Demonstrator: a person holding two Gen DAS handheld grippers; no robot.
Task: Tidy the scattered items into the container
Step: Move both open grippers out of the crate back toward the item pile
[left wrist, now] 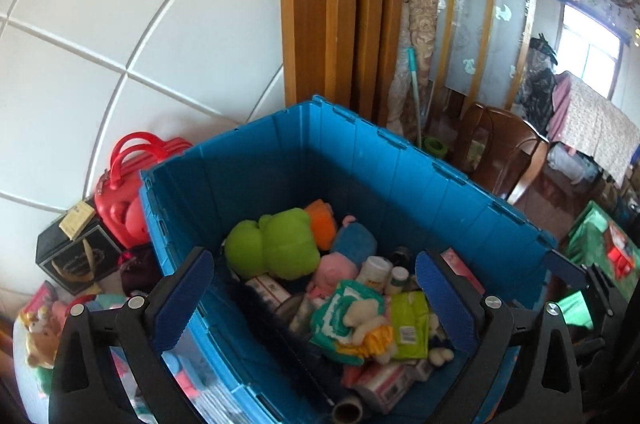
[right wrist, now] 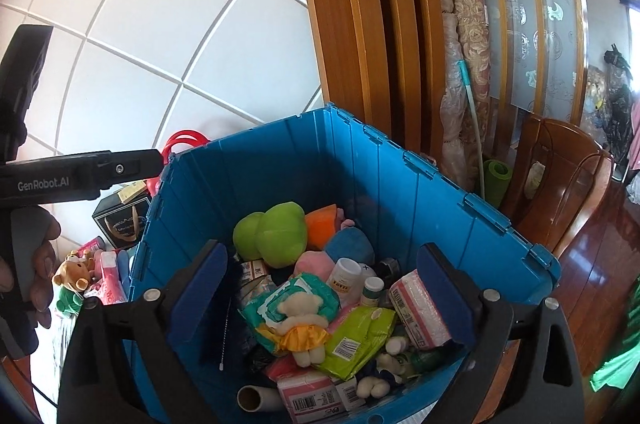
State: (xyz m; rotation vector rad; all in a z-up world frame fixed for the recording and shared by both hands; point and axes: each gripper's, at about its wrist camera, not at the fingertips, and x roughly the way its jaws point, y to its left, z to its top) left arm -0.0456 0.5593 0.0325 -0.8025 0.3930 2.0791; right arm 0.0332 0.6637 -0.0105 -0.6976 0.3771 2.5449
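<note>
Blue crate (right wrist: 400,183) heaped with toys, left tongs (left wrist: 316,298) and right tongs (right wrist: 322,292) angled down above it, both spread wide, empty.

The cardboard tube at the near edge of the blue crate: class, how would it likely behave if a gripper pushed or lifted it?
The cardboard tube lies on its side, so a push would probably roll it. Its open end shows thin hollow walls, so it is likely light and could crush under a hard squeeze. It rests among loose packets in the blue crate, which may stop it rolling.
</note>
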